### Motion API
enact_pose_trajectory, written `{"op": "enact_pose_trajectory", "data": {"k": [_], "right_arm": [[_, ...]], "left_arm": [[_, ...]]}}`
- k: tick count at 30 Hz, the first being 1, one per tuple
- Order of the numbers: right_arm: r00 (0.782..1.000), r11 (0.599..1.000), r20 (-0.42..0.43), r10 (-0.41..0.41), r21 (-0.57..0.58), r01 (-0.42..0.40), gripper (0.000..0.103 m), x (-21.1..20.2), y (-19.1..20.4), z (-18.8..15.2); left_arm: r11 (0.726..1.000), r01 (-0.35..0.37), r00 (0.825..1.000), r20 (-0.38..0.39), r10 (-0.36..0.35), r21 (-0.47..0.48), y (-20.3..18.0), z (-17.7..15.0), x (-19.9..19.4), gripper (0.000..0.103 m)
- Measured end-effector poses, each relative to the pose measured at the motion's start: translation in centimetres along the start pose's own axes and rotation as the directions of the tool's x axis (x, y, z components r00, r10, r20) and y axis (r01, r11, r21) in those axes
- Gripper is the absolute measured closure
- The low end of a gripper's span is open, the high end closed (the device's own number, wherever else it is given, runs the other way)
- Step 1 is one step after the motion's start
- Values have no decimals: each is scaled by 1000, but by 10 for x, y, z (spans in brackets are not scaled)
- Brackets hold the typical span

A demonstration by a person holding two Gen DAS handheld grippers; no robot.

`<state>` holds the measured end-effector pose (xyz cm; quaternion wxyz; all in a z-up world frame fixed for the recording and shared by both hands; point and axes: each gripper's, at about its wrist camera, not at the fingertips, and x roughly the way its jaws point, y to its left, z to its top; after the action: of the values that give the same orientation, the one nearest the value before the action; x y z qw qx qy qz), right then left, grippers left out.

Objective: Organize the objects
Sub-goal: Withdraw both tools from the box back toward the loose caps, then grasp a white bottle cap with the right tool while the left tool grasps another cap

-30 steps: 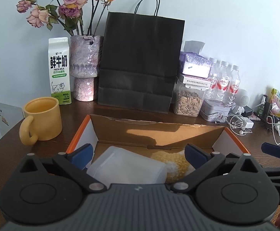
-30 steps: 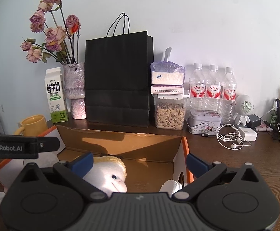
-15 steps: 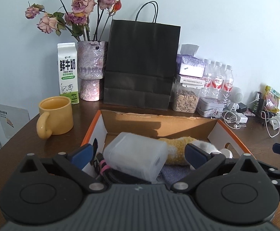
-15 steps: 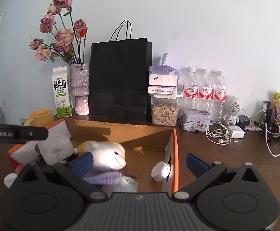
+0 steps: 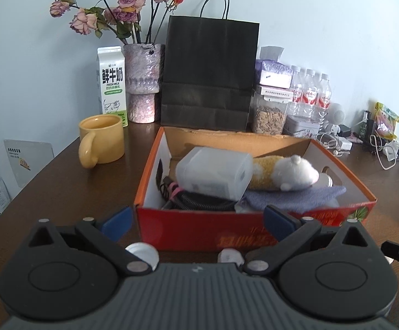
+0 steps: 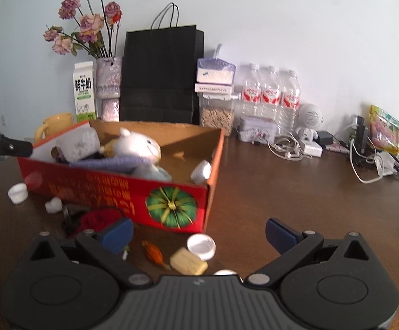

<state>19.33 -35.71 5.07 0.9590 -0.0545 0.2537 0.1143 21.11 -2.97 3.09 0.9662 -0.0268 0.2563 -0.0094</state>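
A red cardboard box (image 5: 227, 233) (image 6: 122, 192) stands on the brown table. It holds a clear plastic case (image 5: 213, 173), a plush toy (image 5: 287, 176) (image 6: 139, 145), a purple cloth (image 5: 290, 198) and black cables (image 5: 199, 200). Loose items lie in front of the box: white caps (image 6: 201, 246) (image 6: 18, 192) (image 5: 143, 251), a yellow block (image 6: 188, 264), an orange piece (image 6: 152, 253) and a dark red thing (image 6: 100, 217). My left gripper (image 5: 196, 220) is open and empty before the box. My right gripper (image 6: 199, 231) is open and empty above the loose items.
A yellow mug (image 5: 100, 140), milk carton (image 5: 111, 82), flower vase (image 5: 143, 82), black paper bag (image 5: 207, 71), seed jar (image 5: 269, 112), water bottles (image 6: 271, 93) and cables (image 6: 290, 148) line the back. Bare table lies right of the box (image 6: 295, 192).
Both grippers have pulled back and up from over the box. The box front and the loose items before it have come into view.
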Motion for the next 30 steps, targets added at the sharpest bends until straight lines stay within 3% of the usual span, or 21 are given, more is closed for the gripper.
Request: {"op": "enact_pose_trajectory", "data": {"k": [9, 20, 26, 30], "right_arm": [[997, 1000, -78, -21, -2, 21, 1, -3, -18, -25], [995, 1000, -96, -13, 4, 14, 3, -2, -23, -33], [994, 1000, -108, -8, 12, 9, 11, 3, -27, -32], [993, 1000, -114, 8, 23, -6, 31, 9, -29, -29]], "left_arm": [[999, -39, 998, -52, 38, -11, 19, -26, -11, 0], [998, -67, 987, -147, 68, 8, 36, -52, -14, 0], [997, -70, 984, -160, 71, 11, 39, -54, -14, 0], [998, -68, 984, -163, 69, 12, 39, -55, -13, 0]]}}
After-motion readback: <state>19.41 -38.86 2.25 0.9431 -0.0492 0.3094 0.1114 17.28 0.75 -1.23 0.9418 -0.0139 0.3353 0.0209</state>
